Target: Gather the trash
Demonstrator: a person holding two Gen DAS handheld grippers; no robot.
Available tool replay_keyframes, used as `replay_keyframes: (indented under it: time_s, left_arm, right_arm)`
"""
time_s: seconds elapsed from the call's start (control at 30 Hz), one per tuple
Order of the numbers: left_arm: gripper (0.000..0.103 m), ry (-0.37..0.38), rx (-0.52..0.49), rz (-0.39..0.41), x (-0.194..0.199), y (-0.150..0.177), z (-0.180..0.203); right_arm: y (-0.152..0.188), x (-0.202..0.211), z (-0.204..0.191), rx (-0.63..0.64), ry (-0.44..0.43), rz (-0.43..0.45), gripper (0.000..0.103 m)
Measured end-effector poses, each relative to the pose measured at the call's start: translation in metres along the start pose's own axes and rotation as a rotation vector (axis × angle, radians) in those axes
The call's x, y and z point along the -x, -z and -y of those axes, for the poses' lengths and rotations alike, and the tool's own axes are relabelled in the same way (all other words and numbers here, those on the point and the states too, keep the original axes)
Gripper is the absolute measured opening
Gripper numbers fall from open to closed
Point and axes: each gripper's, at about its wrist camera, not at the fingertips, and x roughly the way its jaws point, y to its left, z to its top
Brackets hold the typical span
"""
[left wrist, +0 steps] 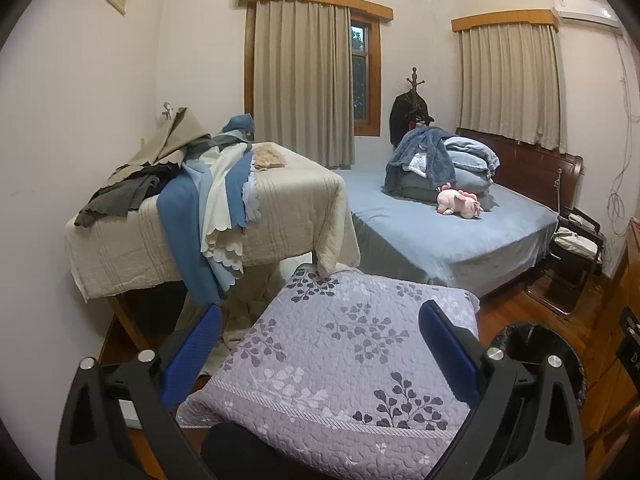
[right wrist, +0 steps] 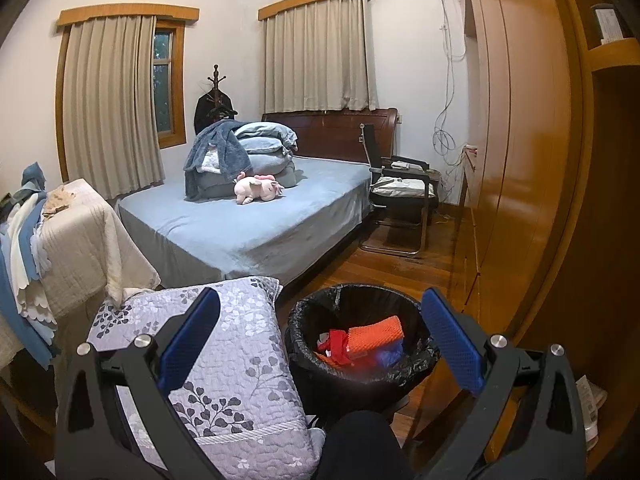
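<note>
A blue-covered bed [right wrist: 248,236] is filling the far side of the room, with folded bedding and a pink plush toy [right wrist: 258,189] lying on it. Nearer, a table [left wrist: 280,216] draped in a cream cloth is carrying a heap of blue, grey and beige fabrics [left wrist: 200,192]. In front of the grippers a lilac quilted cushion [left wrist: 344,364] with a leaf print is lying bare, with no trash showing on it.

The bin [right wrist: 362,344], lined with a black bag, is standing on the wooden floor just beside the cushion. The collected trash is sitting inside it: an orange foam net [right wrist: 374,334], a red scrap [right wrist: 334,346] and something blue [right wrist: 388,356] beneath. These are looking light, soft and crushable, so a gentle pinch on any raised fold or edge should do; the loose liner is likely slippery and would best be taken at its rim.

The left gripper [left wrist: 320,352] is hovering over the cushion with its blue fingers [left wrist: 192,356] spread wide, holding nothing. The right gripper [right wrist: 320,340] is hanging near the bin, its fingers [right wrist: 452,340] likewise parted and empty.
</note>
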Motion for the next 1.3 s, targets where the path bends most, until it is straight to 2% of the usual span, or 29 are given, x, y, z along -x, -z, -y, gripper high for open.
replay_keyframes:
  time_s: [1.3]
  left_arm:
    - [0.097,0.009,-0.004,-0.039,-0.015,0.005,0.003]
  right_arm:
    - [0.003,-0.009,0.01,-0.031,0.036,-0.019,0.098]
